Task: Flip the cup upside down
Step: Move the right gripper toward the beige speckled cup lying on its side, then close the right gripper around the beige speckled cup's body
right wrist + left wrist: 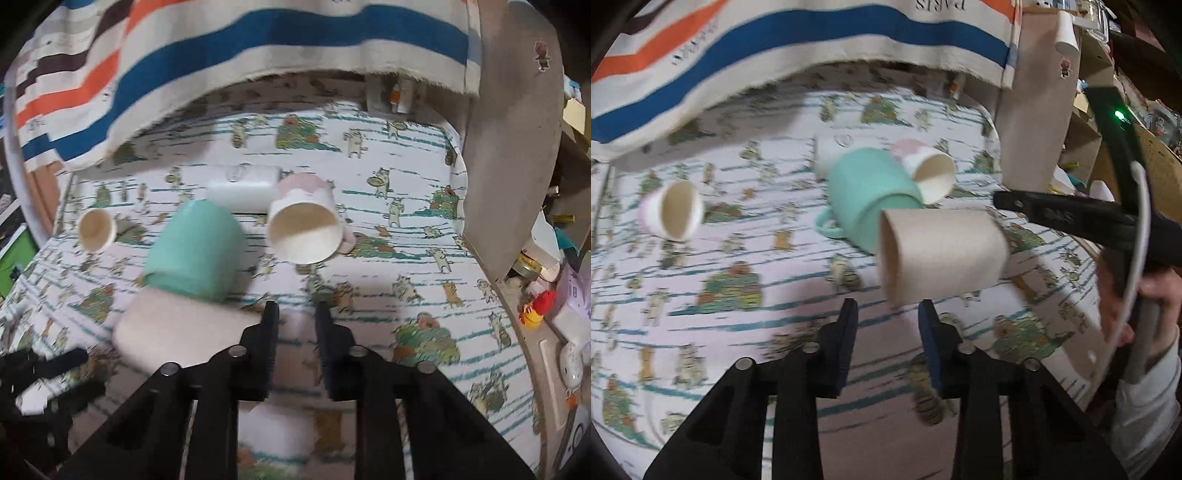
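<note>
Beige cup [942, 254] lies on its side on the cartoon-print tablecloth [720, 295], mouth toward the left gripper [888, 314], touching the mint-green mug [871, 192] behind it. Left gripper sits just short of the rim, jaws parted and empty — apparently lined up to take the wall for a flip. Right gripper [295, 314] also parted, holding nothing, beside the cup's base [177, 332]. Other cups — pink-and-white paper cup [303, 225], small cup [96, 230] — lie tipped too.

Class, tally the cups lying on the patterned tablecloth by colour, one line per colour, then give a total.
Beige cylindrical cup: 1
Mint green mug with handle: 1
White cylindrical cup: 1
Pink-and-white cups, cream inside: 2
Total: 5
</note>
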Tool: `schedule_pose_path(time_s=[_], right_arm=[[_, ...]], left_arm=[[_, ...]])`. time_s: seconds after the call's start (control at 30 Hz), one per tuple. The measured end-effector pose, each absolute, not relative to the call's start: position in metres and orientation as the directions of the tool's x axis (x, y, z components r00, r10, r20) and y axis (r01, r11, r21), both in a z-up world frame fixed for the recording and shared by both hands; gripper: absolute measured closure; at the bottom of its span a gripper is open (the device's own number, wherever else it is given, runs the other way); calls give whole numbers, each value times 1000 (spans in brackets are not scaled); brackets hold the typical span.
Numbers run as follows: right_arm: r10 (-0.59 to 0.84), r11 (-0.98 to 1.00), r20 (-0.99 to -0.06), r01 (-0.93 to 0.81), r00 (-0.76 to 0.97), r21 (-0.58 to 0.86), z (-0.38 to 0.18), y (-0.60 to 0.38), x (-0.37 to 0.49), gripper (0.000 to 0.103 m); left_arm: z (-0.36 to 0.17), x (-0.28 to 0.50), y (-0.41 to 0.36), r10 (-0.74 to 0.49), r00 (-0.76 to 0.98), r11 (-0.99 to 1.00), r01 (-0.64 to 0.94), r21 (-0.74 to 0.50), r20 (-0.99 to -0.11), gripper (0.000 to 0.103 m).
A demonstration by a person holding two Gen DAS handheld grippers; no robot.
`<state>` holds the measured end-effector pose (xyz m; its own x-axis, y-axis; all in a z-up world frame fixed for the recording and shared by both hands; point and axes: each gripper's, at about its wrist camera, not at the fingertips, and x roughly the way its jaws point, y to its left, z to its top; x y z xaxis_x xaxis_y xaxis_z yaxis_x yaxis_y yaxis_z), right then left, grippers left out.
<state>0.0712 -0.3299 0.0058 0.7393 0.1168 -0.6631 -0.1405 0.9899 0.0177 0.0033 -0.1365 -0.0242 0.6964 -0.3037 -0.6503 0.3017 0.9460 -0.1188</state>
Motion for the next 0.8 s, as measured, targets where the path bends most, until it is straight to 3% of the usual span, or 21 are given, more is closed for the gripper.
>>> schedule_pose_path(time_s=[0.5,0.67,0.7,0.77,0.8], right_arm=[[308,944,-720,-297,622,147,-16,-322,68,85],[312,937,-694,-329,649,114,-13,-308,54,83],[302,941,-664,-327,683,91,-8,-307,50,75],[313,937,-626,-338,714,82,0,-308,47,39],[348,926,-597,-363,722,101,6,-308,46,16]], left_arm=[[-19,31,-144,-229,724,965,256,-55,-650,77],[-19,28,-125,-212,729,973,222,-68,-651,77],[-18,25,-120,-211,734,974,216,-72,-645,77],[-15,18,-111,-197,750,978,199,-70,-632,77],[-13,15,-106,-189,760,980,189,-68,-622,77]])
